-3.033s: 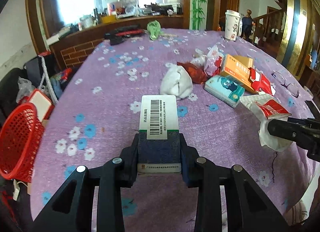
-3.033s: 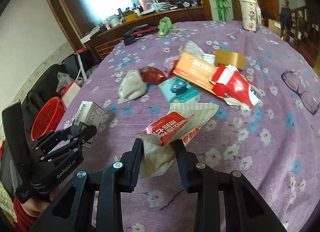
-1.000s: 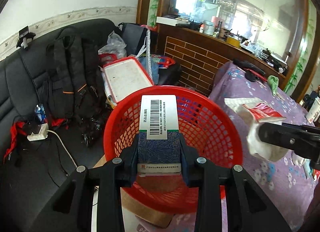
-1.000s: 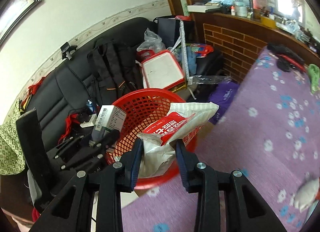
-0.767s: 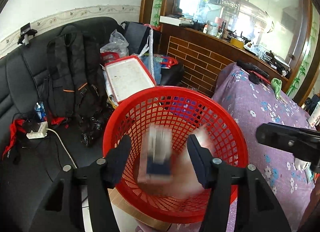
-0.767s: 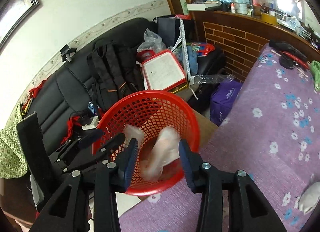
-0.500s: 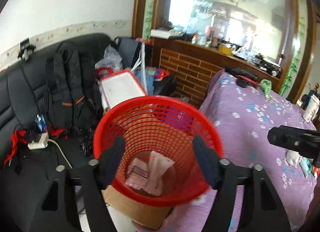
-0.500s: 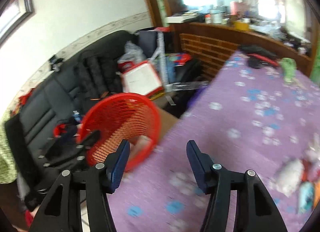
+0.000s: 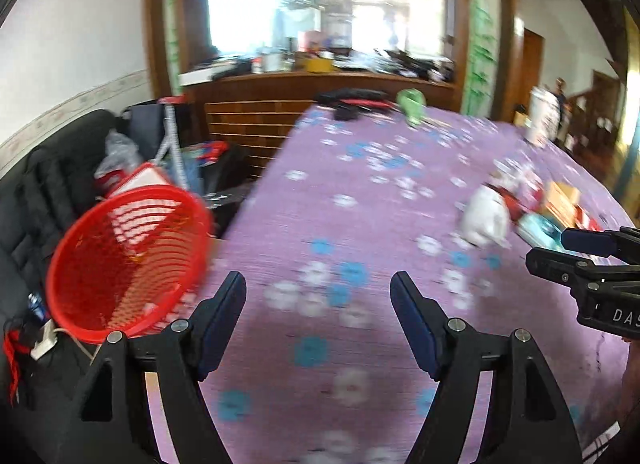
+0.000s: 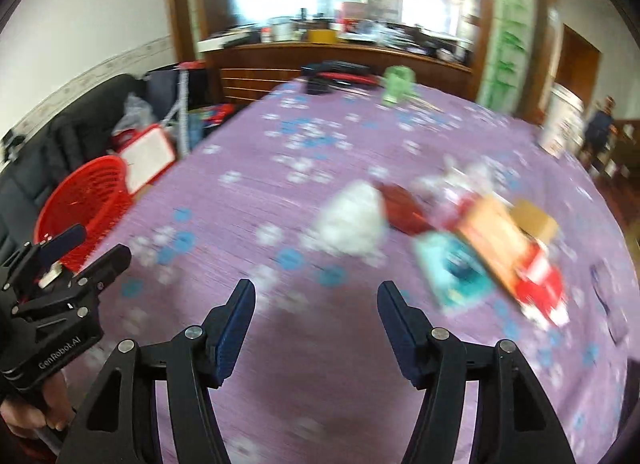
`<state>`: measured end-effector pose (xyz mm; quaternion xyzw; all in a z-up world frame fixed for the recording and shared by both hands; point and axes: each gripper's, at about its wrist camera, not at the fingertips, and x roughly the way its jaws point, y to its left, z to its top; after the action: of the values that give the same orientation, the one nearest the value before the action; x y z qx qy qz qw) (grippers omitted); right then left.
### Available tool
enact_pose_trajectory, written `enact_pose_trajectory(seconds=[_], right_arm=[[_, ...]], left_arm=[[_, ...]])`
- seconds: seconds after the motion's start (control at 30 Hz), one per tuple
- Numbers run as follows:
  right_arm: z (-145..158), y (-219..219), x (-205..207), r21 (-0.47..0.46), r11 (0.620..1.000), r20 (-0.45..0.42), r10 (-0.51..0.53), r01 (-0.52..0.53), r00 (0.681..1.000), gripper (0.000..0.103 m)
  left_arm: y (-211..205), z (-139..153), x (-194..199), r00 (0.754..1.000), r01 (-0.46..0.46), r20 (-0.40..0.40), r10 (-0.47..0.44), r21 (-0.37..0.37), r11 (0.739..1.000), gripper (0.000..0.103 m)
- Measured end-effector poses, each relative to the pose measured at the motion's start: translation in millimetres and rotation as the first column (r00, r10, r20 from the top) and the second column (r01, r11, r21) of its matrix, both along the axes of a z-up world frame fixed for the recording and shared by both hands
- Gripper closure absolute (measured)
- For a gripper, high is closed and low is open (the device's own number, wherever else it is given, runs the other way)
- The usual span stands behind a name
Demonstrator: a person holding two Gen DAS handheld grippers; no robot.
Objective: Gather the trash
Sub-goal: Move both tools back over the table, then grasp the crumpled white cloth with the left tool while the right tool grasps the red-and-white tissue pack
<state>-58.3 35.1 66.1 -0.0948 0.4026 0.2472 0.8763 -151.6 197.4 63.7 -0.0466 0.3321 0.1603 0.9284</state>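
Blur smears both views. My left gripper (image 9: 317, 278) is open and empty above the purple flowered tablecloth (image 9: 360, 192). The red mesh basket (image 9: 120, 264) stands on the floor to its left and holds dropped trash. My right gripper (image 10: 317, 285) also hangs over the cloth, its jaws opening with nothing between them. Ahead and to its right lie a white crumpled wad (image 10: 352, 220), a dark red wrapper (image 10: 404, 208), a teal pack (image 10: 452, 268), an orange box (image 10: 496, 236) and a red-and-white carton (image 10: 540, 284). The wad (image 9: 484, 216) also shows in the left wrist view.
A paper cup (image 9: 540, 120), a green object (image 9: 412, 104) and black items (image 9: 352, 98) sit at the table's far edge. Glasses (image 10: 608, 296) lie at the right. A black sofa (image 9: 36, 192) with bags and a white board (image 10: 146, 156) is left of the basket.
Both grippers opened over the basket; the barcode box and the red-and-white wrapper fell in. Both then swung right, from the basket back over the table.
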Motion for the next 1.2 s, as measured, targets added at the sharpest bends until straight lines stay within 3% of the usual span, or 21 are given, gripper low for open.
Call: enact_pose_trajectory(seconds=[0.27, 0.53, 0.87, 1.2], right_arm=[[-14, -74, -3, -0.004, 0.992, 0.001, -0.124, 0.124, 0.992, 0.033], [-24, -111, -2, 0.005, 0.983, -0.024, -0.183, 0.183, 0.983, 0.033], [-20, -146, 10, 0.104, 0.969, -0.078, -0.215, 0.222, 0.973, 0.033], [-21, -179, 17, 0.155, 0.954, -0.111, -0.243, 0.258, 0.964, 0.033]], left_arm=[[-59, -7, 25, 0.992, 0.117, -0.055, -0.116, 0.009, 0.993, 0.030], [-92, -13, 39, 0.979, 0.181, -0.100, -0.179, 0.010, 0.983, 0.030], [-106, -12, 60, 0.962, 0.227, -0.149, -0.227, -0.015, 0.974, 0.030], [-117, -17, 134, 0.949, 0.231, -0.211, -0.236, -0.045, 0.972, 0.030]])
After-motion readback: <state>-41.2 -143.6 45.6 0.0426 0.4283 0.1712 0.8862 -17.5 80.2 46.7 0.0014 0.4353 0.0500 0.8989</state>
